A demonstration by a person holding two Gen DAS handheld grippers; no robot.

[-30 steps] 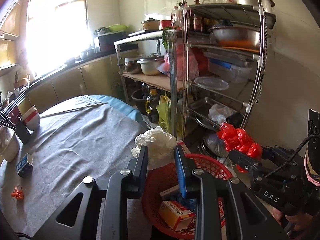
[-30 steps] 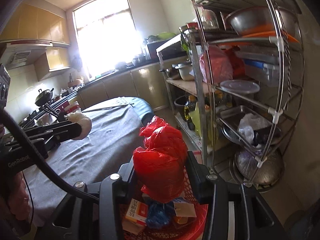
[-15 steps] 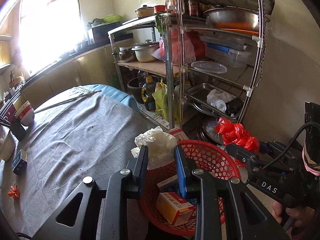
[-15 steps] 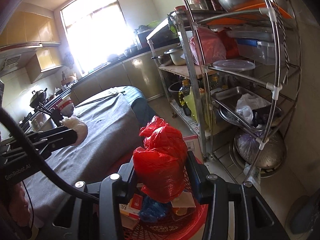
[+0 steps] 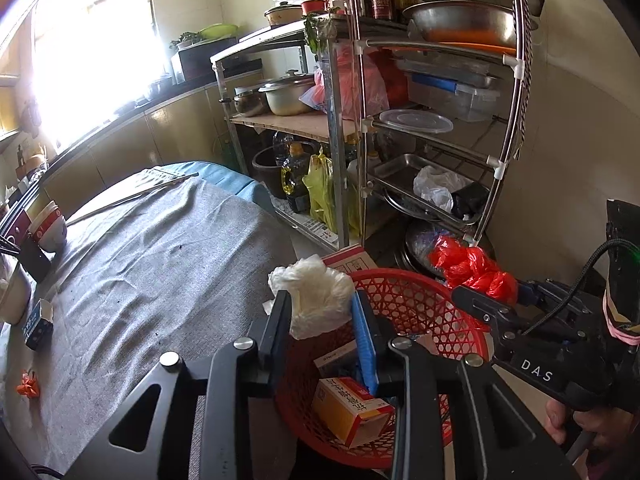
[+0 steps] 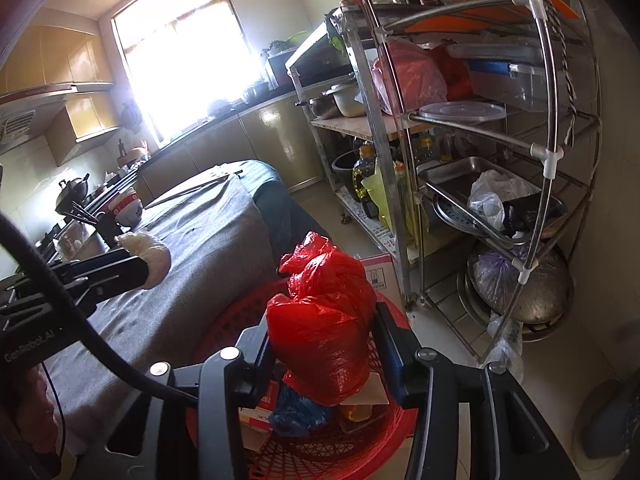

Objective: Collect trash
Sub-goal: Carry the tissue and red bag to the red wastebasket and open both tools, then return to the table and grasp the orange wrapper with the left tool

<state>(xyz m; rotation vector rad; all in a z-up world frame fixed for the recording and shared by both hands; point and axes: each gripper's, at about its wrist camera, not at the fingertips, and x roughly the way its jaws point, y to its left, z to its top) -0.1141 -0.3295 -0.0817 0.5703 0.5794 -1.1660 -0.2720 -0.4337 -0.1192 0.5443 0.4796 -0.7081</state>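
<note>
Left wrist view: white crumpled bag [image 5: 316,294] pinched between the closed fingers of the left gripper [image 5: 322,322], held over the near rim of the red basket [image 5: 460,320], which sits on the floor at the edge of the grey-clothed surface [image 5: 160,264]. Compared with a second ago the basket shows further under the fingers and more of its mesh floor is open to view, so the gripper has advanced over the opening; the bag itself has not shifted in the grip. Right wrist view: red plastic bag [image 6: 324,328] clamped in the right gripper [image 6: 324,354], hanging directly above the basket, same hold as in the earlier frames, only the shelf rack [image 6: 548,156] has slid closer. Both loads sit over the bin rather than over the surface. Judgement: carry phase is about done and release comes next; neither bag is let go yet. Already in the basket: yellow carton [image 5: 352,412], blue wrapper [image 6: 300,408], other boxes. Cardboard box [image 5: 352,258] stands against the basket's far side. Left on the surface: small blue carton [image 5: 38,322], orange scrap [image 5: 28,386], so collecting probably is not finished. Risk: the light white bag may catch on a finger or drift past the near rim on release.
</note>
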